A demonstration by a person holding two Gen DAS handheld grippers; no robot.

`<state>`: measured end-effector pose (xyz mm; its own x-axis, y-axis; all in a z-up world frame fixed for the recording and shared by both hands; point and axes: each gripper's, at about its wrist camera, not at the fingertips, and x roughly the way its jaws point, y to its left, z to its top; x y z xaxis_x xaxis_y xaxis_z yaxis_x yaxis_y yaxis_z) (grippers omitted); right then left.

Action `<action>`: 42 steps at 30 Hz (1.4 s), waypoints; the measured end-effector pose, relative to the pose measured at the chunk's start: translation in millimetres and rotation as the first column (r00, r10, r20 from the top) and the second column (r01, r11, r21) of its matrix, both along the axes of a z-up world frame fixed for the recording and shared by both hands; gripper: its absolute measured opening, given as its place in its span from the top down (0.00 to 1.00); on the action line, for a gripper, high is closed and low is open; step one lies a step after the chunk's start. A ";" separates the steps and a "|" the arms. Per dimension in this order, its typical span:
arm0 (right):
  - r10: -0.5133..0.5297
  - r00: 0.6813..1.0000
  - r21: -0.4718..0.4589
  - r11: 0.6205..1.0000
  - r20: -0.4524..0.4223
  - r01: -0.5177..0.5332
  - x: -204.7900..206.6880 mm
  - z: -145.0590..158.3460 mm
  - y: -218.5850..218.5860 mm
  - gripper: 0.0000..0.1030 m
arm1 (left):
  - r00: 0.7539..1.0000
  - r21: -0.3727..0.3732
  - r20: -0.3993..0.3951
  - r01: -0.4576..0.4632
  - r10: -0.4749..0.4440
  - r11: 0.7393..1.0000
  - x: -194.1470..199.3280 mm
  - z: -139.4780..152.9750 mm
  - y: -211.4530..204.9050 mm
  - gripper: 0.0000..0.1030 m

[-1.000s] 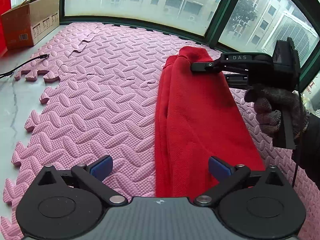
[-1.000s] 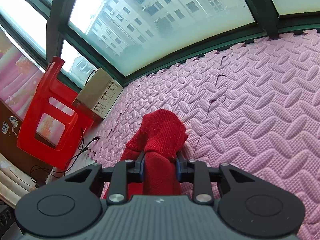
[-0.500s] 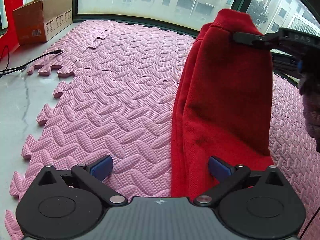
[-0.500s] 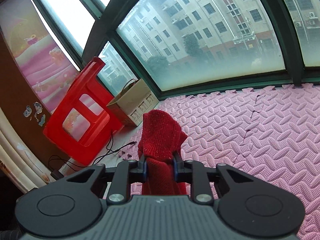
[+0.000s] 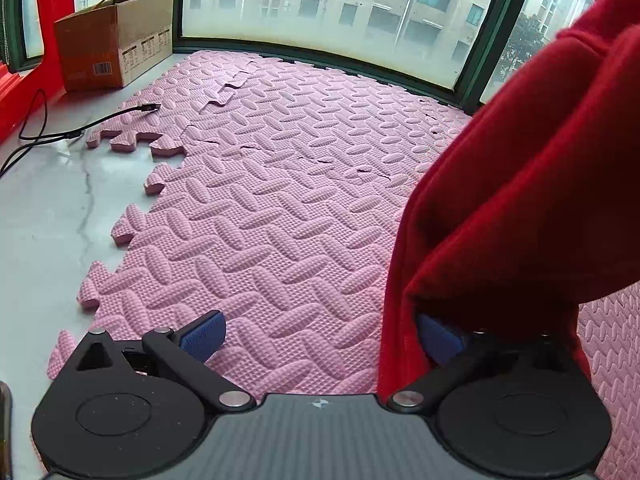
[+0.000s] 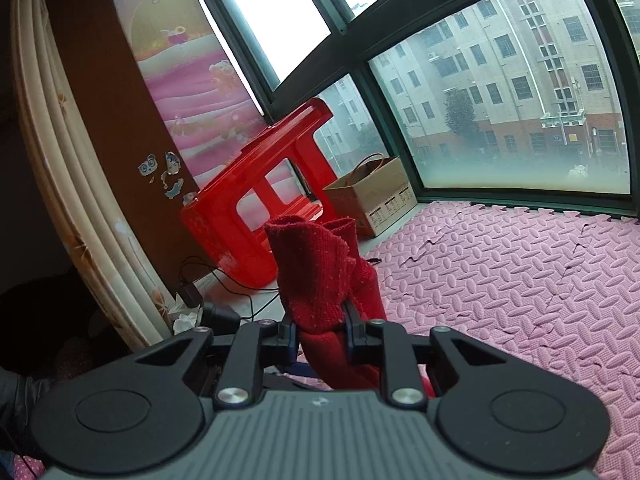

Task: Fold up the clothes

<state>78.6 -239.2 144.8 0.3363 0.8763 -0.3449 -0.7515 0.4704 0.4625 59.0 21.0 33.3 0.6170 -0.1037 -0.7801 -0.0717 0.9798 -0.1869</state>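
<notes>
While the left gripper [image 5: 320, 336] waits agape over the pink foam mat [image 5: 280, 208], the red knit garment [image 5: 520, 184] hangs just to its right, draping its right pad. Garment's long axis runs steeply up to the right gripper [image 6: 320, 332], clenched on the bunched end; left is nearer the low end.

Both wrist cameras look forward over their jaws, sharing the pink mat [image 5: 280, 200], cardboard box [image 6: 372, 200] and windows.

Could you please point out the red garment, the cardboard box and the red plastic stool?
red garment [image 6: 316, 276], right wrist view, bunched knit end.
cardboard box [image 5: 120, 40], left wrist view, printed side.
red plastic stool [image 6: 224, 232], right wrist view, seat.
</notes>
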 end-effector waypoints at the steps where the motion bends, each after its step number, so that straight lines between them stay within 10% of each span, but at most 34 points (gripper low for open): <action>1: 0.009 1.000 0.004 1.000 0.000 -0.009 -6.4 -0.7 -0.7 0.81 | 1.000 0.000 0.005 -0.005 0.005 1.000 -2.7 1.0 2.8 0.00; 11: 0.162 0.984 -0.039 0.986 0.073 -0.160 -89.5 -15.7 -4.9 0.81 | 0.996 0.010 0.044 -0.082 0.082 0.997 -47.1 17.4 44.5 0.00; 24: 0.356 0.929 -0.341 0.890 0.105 -0.303 -194.9 -42.5 12.0 0.44 | 0.984 -0.053 0.139 -0.107 0.113 0.993 -101.2 56.7 56.7 0.00; 38: 0.041 0.997 -0.307 0.950 -0.064 -0.059 -160.0 -40.0 14.4 0.52 | 0.988 -0.196 0.132 0.110 -0.085 0.974 -134.3 76.8 0.7 0.17; 42: 0.016 0.983 -0.290 0.955 -0.181 -0.069 -150.8 -46.1 15.2 0.52 | 0.986 -0.219 0.100 0.154 -0.135 0.963 -137.0 70.2 -9.9 0.46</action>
<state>-72.3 -224.0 98.8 0.2120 0.7393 -0.6391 -0.6937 0.5745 0.4345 -78.0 11.0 103.5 0.6441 -0.3638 -0.6729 0.0929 0.9104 -0.4033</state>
